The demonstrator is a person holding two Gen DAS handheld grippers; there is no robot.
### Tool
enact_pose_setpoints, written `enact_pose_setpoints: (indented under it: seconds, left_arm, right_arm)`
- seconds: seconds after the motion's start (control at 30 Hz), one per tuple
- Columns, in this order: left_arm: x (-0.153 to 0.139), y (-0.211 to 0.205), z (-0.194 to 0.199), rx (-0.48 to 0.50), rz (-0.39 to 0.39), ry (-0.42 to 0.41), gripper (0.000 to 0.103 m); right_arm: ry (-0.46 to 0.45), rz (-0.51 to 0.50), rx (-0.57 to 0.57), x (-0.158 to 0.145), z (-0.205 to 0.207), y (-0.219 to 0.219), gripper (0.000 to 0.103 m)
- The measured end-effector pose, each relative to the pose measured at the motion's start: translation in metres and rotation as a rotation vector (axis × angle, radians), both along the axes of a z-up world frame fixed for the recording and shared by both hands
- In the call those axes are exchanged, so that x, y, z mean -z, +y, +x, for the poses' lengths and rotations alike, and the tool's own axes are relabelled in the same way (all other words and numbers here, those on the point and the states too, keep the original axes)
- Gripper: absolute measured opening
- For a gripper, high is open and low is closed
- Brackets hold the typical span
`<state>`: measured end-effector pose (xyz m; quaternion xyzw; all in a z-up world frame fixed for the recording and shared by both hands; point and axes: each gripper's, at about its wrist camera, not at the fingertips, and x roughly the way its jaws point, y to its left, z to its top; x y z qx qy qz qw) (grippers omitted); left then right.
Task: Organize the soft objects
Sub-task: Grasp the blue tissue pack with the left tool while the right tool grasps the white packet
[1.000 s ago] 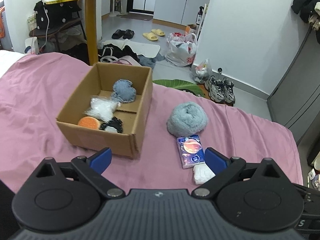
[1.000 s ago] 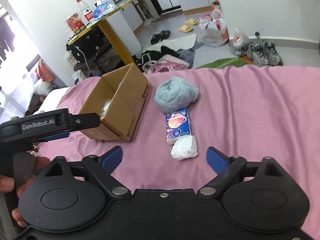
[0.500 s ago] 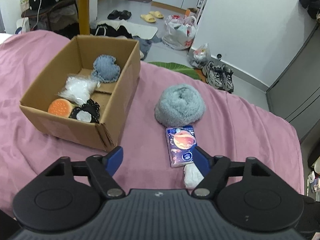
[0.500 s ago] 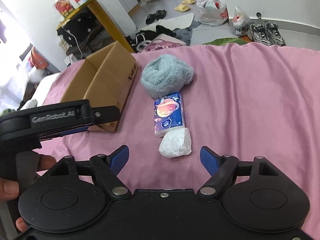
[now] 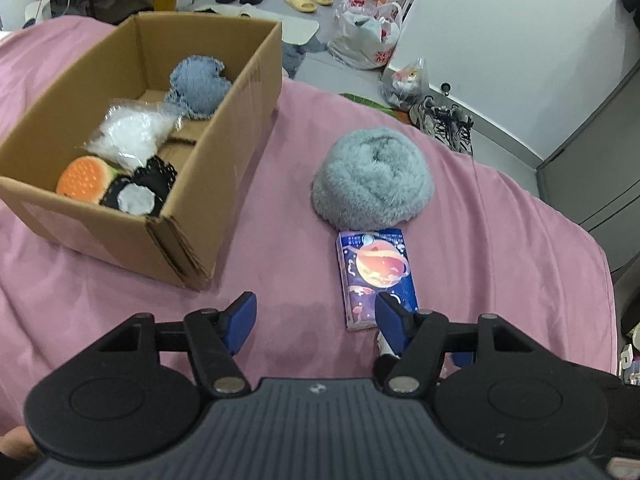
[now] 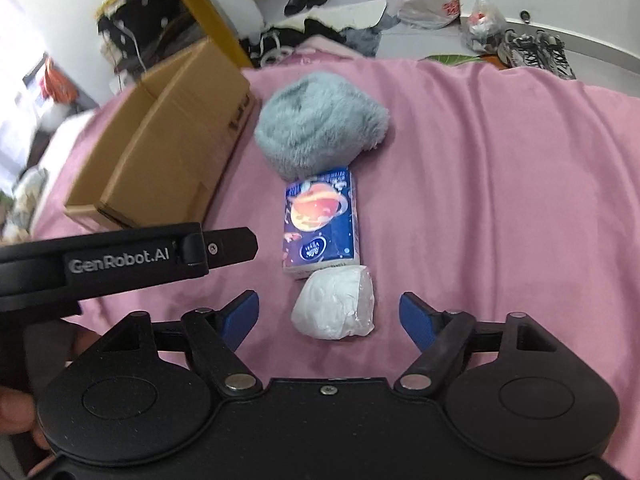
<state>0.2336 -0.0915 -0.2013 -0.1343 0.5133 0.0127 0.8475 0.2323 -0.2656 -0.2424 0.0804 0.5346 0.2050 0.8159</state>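
Both grippers have closed in on the row of loose items beside the cardboard box [image 5: 224, 128] over the last second: the right gripper [image 6: 329, 316] now straddles the white wrapped bundle [image 6: 334, 304], jaws wide apart and holding nothing. The left gripper [image 5: 316, 316], also spread and empty, hovers just short of the planet-print tissue pack [image 5: 374, 272]. The fluffy grey-blue roll [image 5: 372, 180] touches the pack's far end, all three still outside the box on the pink bedsheet [image 5: 500, 240]; a pick-up of the bundle looks imminent.
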Motion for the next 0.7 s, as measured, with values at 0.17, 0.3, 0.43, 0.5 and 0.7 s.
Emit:
enact_pose_setpoints:
  seconds: [0.17,0.3,0.43,0.5,0.7]
  left_arm:
    - [0.009,-0.003,0.005,0.023,-0.007,0.025,0.065]
    - [0.014,-0.013,0.012,0.056,0.002,0.027,0.065]
    - [0.020,-0.024,0.019,0.088,-0.014,0.039,0.066]
    - [0.023,-0.029,0.024,0.094,-0.007,0.042,0.068]
    - [0.033,-0.047,0.038,0.122,-0.006,0.053,0.070]
  right_arm:
    - [0.036,-0.024,0.002,0.008,0.003,0.000,0.046]
    - [0.031,-0.013,0.087,0.004,0.005,-0.017,0.046]
    - [0.024,-0.041,0.154,0.006,0.008,-0.031,0.045]
    - [0.018,-0.067,0.178,0.007,0.009,-0.036,0.045]
    - [0.022,-0.071,0.223,0.011,0.013,-0.045,0.045]
